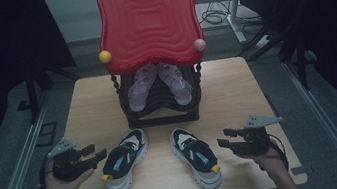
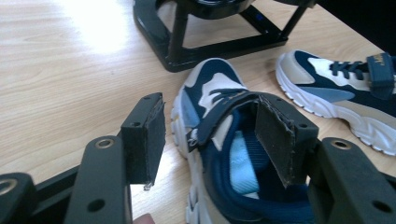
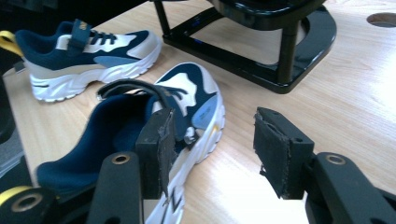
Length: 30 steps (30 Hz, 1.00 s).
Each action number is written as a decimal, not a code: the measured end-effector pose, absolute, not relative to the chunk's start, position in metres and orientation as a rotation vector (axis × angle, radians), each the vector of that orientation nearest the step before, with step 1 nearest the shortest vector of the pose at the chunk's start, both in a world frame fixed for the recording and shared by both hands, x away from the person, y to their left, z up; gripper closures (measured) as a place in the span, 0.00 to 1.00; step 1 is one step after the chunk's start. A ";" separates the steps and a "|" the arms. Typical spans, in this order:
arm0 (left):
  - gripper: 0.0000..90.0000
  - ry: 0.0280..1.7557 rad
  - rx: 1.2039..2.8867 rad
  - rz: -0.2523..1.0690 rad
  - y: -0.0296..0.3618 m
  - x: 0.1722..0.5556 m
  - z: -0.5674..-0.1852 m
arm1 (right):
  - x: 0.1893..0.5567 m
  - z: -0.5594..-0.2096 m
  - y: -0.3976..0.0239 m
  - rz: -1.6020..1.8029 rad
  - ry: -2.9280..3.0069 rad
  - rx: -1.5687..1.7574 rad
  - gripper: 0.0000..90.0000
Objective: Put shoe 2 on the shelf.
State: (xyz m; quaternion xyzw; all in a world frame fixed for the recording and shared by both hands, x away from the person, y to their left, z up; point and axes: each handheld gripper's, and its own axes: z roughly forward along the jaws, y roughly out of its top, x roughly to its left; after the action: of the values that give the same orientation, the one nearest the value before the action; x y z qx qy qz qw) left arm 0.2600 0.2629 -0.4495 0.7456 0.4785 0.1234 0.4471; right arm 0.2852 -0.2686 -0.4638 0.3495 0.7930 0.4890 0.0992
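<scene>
two navy, white and tan sneakers lie on the wooden table, side by side in front of a black shoe rack. the left sneaker points its toe up and slightly right toward the rack, and the right sneaker points up and slightly left, so the toes lean in toward each other and both heels face the person. each has a yellow pull loop at the heel, which leaves the heel ends turned toward the grippers.

the left gripper sits just beside the outer side of the left sneaker, jaws spread and pinching nothing. in the left gripper view one pad hangs over bare wood and the other over the shoe's opening, with the strap loose across it; neither pad presses on the shoe. the right gripper sits just beside the outer side of the right sneaker, its jaws likewise spread with nothing between them. in the right gripper view one pad stands in front of the shoe's side and the other over bare table.

both grippers being open and clear of the shoes suggests the pair has been set down here, or is about to be picked up; i cannot tell which.

behind them, the rack's lower shelf holds a pair of pale purple sandals, toes toward the front. its upper tier is a red wavy tray with a yellow ball and a pink ball at its front corners. the sneakers sit well apart from the rack's base.
</scene>
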 end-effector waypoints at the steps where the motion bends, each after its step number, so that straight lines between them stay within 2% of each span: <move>1: 0.48 1.179 1.850 0.306 0.262 0.260 -0.449 | 0.283 -0.463 -0.268 1.447 2.349 1.031 0.53; 19: 0.49 1.187 1.954 0.248 0.239 0.276 -0.471 | 0.276 -0.465 -0.243 1.458 2.425 0.972 0.54; 30: 0.60 1.212 2.010 0.249 0.236 0.286 -0.481 | 0.279 -0.468 -0.240 1.450 2.428 0.982 0.53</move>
State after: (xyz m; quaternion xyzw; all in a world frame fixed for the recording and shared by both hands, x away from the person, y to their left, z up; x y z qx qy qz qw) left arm 0.2861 0.2356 -0.4812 0.7874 0.4749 0.0974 0.3807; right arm 0.2792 -0.2404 -0.4675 0.3272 0.8089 0.4829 0.0737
